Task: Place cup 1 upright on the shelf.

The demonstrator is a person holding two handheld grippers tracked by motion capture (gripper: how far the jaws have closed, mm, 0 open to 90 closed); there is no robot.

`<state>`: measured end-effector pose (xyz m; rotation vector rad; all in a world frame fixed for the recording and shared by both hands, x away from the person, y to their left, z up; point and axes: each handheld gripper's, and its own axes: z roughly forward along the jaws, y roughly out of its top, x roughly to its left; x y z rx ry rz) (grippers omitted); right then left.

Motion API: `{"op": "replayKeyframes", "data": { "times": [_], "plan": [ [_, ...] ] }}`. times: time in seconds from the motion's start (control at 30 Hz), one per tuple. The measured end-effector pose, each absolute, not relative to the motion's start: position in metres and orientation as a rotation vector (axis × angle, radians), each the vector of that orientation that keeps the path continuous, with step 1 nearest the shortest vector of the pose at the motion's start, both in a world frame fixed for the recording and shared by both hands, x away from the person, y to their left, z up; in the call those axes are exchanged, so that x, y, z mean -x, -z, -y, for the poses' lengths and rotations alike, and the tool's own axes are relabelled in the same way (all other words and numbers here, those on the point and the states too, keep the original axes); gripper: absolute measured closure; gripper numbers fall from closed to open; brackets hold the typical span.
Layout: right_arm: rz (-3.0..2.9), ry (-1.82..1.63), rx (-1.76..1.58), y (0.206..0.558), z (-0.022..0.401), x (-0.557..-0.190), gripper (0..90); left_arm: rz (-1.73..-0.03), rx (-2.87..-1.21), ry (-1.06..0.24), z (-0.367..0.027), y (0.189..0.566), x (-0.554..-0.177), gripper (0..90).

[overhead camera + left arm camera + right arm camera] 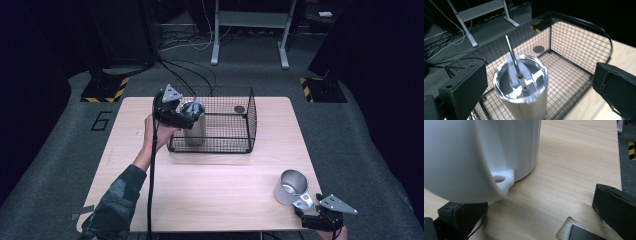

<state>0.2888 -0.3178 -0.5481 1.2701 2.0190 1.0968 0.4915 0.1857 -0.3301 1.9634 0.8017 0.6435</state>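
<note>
A steel tumbler (pixel 194 129) with a clear lid (pixel 520 80) and a metal straw (pixel 512 53) stands upright in the left part of a black wire basket (pixel 250 120). My left gripper (pixel 189 119) is at the tumbler's top, open. Its jaws stand wide on either side of the lid and touch nothing (pixel 539 82). A metal mug (pixel 290 187) sits on the table's front right corner. My right gripper (pixel 306 209) is just behind the mug's handle (pixel 502 178), open (pixel 536 207), with the handle over its left jaw.
A small dark round disc (pixel 239 109) lies on the basket floor at the far right (pixel 538 49). The wooden table (pixel 200 190) has bare room in front of the basket. Black cables and a metal stand foot (pixel 215 55) lie on the floor beyond.
</note>
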Motion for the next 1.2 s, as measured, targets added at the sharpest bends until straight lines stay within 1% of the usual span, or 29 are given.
{"op": "replayKeyframes", "data": {
  "times": [0.1, 0.23, 0.3, 0.67, 1.0, 1.2],
  "plan": [
    [-2.020, -1.097, -1.270, 0.548, 0.318, -0.289, 0.0, -0.788, -1.986, -0.618, -0.188, 0.334, -0.481, 0.1],
    [-2.022, -1.096, -1.270, 0.548, 0.318, -0.289, 0.0, -0.766, -2.022, -0.616, -0.191, 0.339, -0.467, 0.1],
    [-2.020, -1.097, -1.270, 0.548, 0.318, -0.289, 0.0, -0.759, -2.026, -0.631, -0.193, 0.342, -0.461, 0.1],
    [-2.018, -1.097, -1.270, 0.548, 0.318, -0.289, 0.0, -0.740, -2.051, -0.614, -0.207, 0.363, -0.425, 0.1],
    [-2.018, -1.096, -1.270, 0.548, 0.318, -0.289, 0.0, -0.773, -2.095, -0.584, -0.214, 0.399, -0.400, 0.1],
    [-2.015, -1.097, -1.278, 0.548, 0.318, -0.289, 0.0, -0.815, -2.149, -0.520, -0.219, 0.433, -0.389, 0.2]
  ]
}}
